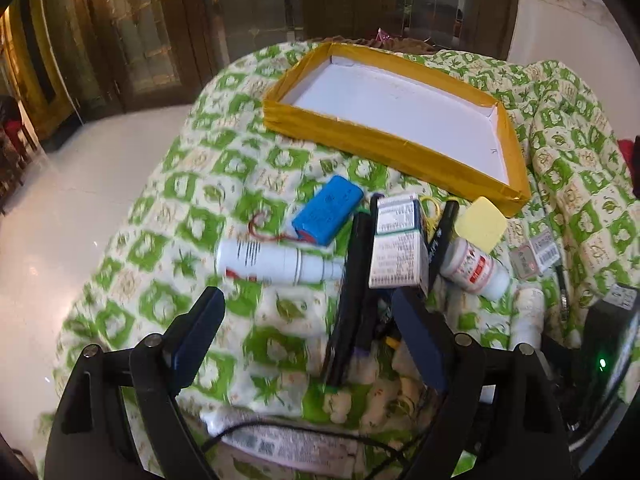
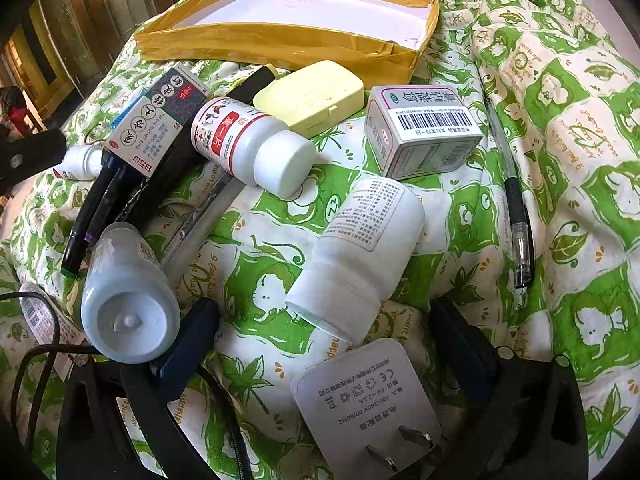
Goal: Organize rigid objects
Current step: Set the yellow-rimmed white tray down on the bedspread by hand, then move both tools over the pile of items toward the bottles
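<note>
A yellow tray (image 1: 384, 142) with a white floor sits at the far side of a green-patterned blanket; it also shows in the right wrist view (image 2: 280, 46). My left gripper (image 1: 310, 308) is open and empty, above black markers (image 1: 354, 276), near a white spray tube (image 1: 276, 264), a blue battery pack (image 1: 328, 210) and a medicine box (image 1: 396, 246). My right gripper (image 2: 324, 320) is open, its fingers either side of a white pill bottle (image 2: 360, 252). A white charger plug (image 2: 368, 404) lies just below it.
In the right wrist view lie a red-labelled bottle (image 2: 248, 144), a yellow case (image 2: 312, 96), a barcoded box (image 2: 424, 132), a pen (image 2: 516, 208), a printed box (image 2: 160, 120) and another white bottle (image 2: 128, 300). The blanket (image 1: 160, 240) drops off to a shiny floor (image 1: 80, 168) on the left.
</note>
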Tool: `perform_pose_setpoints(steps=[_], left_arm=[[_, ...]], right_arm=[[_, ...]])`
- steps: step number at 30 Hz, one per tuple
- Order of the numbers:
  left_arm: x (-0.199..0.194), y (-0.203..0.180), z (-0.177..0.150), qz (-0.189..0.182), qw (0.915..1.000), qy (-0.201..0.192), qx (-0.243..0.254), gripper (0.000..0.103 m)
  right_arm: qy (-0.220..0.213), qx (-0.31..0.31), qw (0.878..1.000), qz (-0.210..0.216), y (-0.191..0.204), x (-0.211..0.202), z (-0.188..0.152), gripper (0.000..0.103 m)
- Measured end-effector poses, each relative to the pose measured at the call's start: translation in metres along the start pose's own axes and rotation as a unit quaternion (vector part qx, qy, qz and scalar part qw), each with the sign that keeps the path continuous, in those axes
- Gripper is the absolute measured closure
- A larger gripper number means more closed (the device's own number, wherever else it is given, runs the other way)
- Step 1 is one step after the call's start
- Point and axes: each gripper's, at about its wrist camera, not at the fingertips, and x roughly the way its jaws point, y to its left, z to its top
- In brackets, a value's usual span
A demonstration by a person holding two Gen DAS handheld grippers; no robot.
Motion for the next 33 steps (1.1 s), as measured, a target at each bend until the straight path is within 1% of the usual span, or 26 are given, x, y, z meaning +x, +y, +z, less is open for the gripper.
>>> perform_pose_setpoints(steps=[2,5,8,10,12,13,14,16,17,18,20,23,25,26,28,30,31,33], left_arm=[[-0.001,0.004,-0.008,-0.014,0.9996,0.015,-0.017,0.017],[-0.003,0.003,-0.017,-0.028,0.9987,0.033,-0.026,0.017],[-0.006,-0.007,-0.025,-0.014,0.9992,0.037,-0.003,0.017],[-0.009,-0.01,-0.029,-0.002,0.9993,0.037,0.005,0.017],[-0.016,-0.005,-0.032,0.005,0.9996,0.028,-0.006,0.017],[-0.021,0.0,-0.033,0.009,0.9996,0.019,-0.019,0.017],[-0.024,0.005,-0.034,0.01,0.9994,0.011,-0.03,0.017],[-0.034,0.017,-0.037,0.007,0.9983,-0.005,-0.057,0.017],[-0.04,0.021,-0.04,0.001,0.9976,-0.012,-0.069,0.017],[-0.043,0.025,-0.043,-0.003,0.9971,-0.015,-0.075,0.017],[-0.048,0.028,-0.049,-0.012,0.9967,-0.013,-0.079,0.017],[-0.056,0.028,-0.055,-0.028,0.9964,-0.012,-0.08,0.017],[-0.064,0.025,-0.057,-0.03,0.9963,-0.025,-0.077,0.017],[-0.069,0.024,-0.057,-0.031,0.996,-0.038,-0.074,0.017],[-0.075,0.022,-0.058,-0.033,0.9959,-0.046,-0.07,0.017],[-0.073,0.018,-0.058,-0.061,0.9961,-0.025,-0.059,0.017],[-0.07,0.016,-0.058,-0.064,0.9965,-0.012,-0.051,0.017],[-0.067,0.013,-0.059,-0.051,0.9979,-0.005,-0.041,0.017]], right_arm=[[-0.01,0.008,1.0,0.004,-0.001,0.0,-0.002,0.001],[-0.004,0.004,1.0,-0.003,0.002,0.0,-0.001,0.001],[-0.001,0.005,1.0,0.0,0.004,0.002,0.001,0.001],[0.015,-0.006,1.0,-0.004,0.007,0.001,0.006,0.001],[0.044,-0.019,0.999,0.018,0.008,-0.005,0.016,0.001],[0.046,-0.024,0.998,0.032,0.008,-0.011,0.016,0.002],[0.038,-0.021,0.998,0.042,0.006,-0.022,0.016,0.002],[0.004,-0.007,0.999,0.05,0.001,-0.05,0.012,0.002],[-0.025,-0.004,0.998,0.062,-0.001,-0.069,0.01,0.002],[-0.043,-0.005,0.997,0.063,-0.002,-0.08,0.01,0.001],[-0.091,-0.01,0.994,0.055,-0.004,-0.107,0.009,0.001],[-0.134,-0.009,0.99,0.049,-0.012,-0.13,0.013,0.001],[-0.163,-0.018,0.986,0.041,-0.013,-0.143,0.011,0.001],[-0.17,-0.022,0.984,0.038,-0.014,-0.146,0.012,0.001],[-0.18,-0.029,0.983,0.032,-0.013,-0.151,0.009,0.001],[-0.179,-0.029,0.983,0.034,-0.013,-0.155,0.005,0.001],[-0.177,-0.026,0.983,0.034,-0.014,-0.155,0.003,0.001],[-0.174,-0.021,0.984,0.034,-0.017,-0.155,0.003,0.001]])
